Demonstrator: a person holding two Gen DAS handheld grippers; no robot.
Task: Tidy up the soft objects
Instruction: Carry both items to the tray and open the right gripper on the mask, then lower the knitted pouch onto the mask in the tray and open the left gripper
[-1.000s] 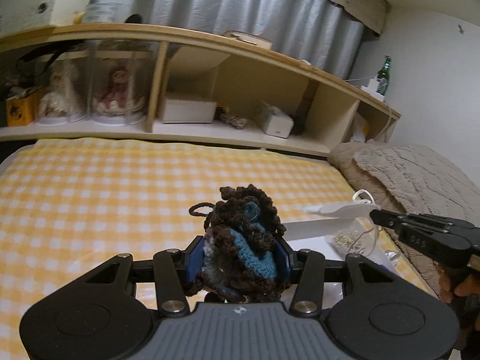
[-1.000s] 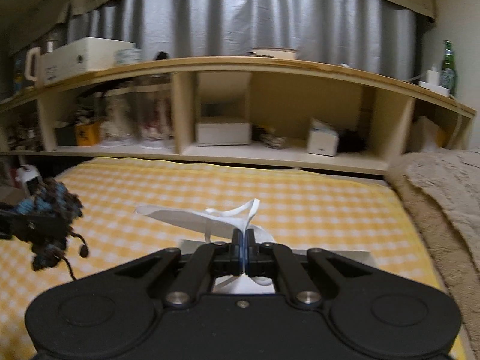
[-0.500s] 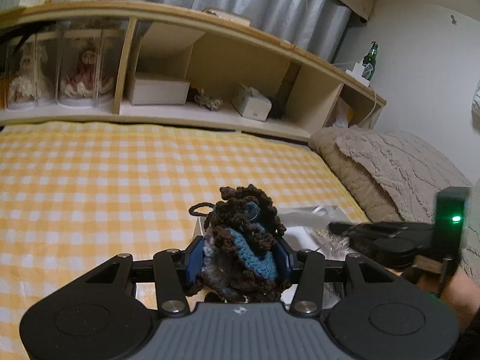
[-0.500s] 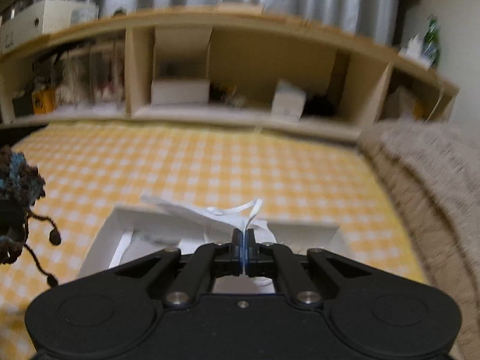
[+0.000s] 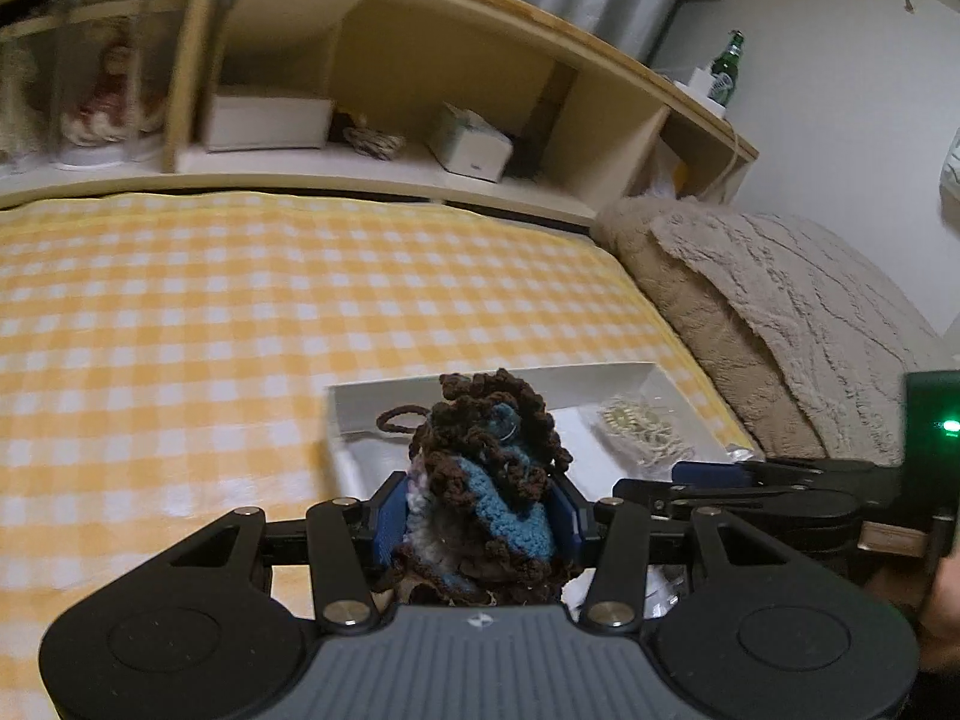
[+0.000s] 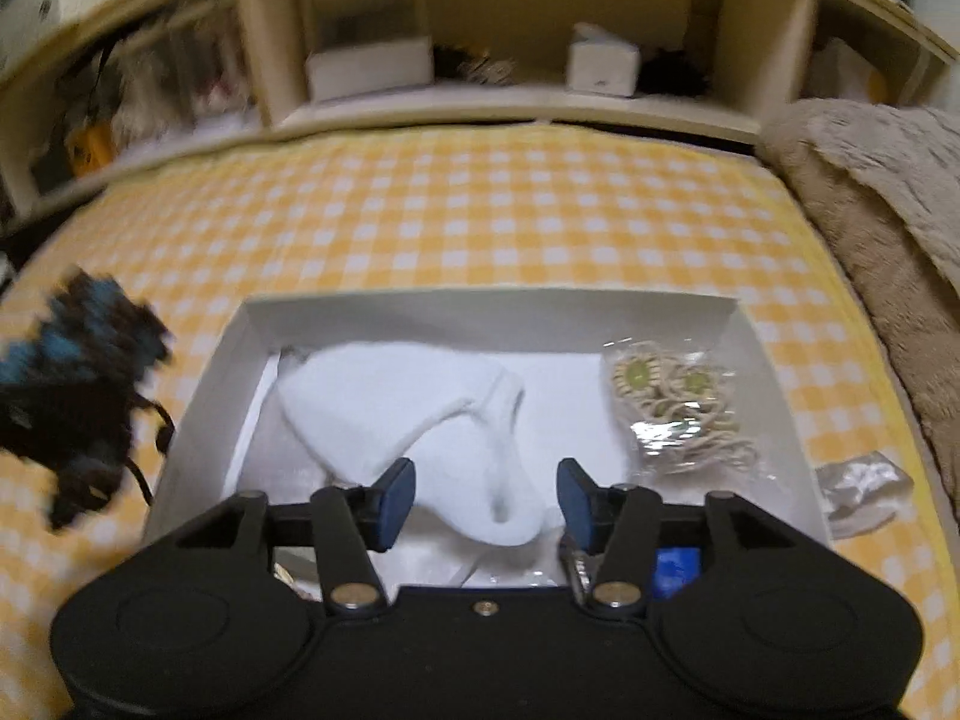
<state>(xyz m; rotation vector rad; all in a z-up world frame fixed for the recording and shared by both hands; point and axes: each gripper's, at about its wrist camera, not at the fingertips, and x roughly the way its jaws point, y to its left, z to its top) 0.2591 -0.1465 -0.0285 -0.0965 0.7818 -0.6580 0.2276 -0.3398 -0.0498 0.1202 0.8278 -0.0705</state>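
Note:
My left gripper [image 5: 477, 519] is shut on a brown and blue crocheted piece [image 5: 489, 480] and holds it above the near left part of a white box [image 5: 480, 381]. The crocheted piece also shows at the left of the right wrist view [image 6: 72, 396], beside the box [image 6: 480, 306]. My right gripper [image 6: 486, 501] is open and empty above a white cloth mask [image 6: 420, 414] that lies in the box. A clear bag of beige crocheted pieces [image 6: 678, 414] lies in the box's right part; it also shows in the left wrist view [image 5: 642, 429].
The box sits on a yellow checked bedspread [image 6: 480, 210]. A wooden shelf unit [image 5: 390, 72] with boxes and dolls stands behind the bed. A beige blanket [image 5: 780, 300] lies at the right. A crumpled clear wrapper [image 6: 864, 489] lies right of the box.
My right gripper has opened and let the white mask drop into the box. Both grippers have moved down and closer over the box; the left still holds the crocheted piece.

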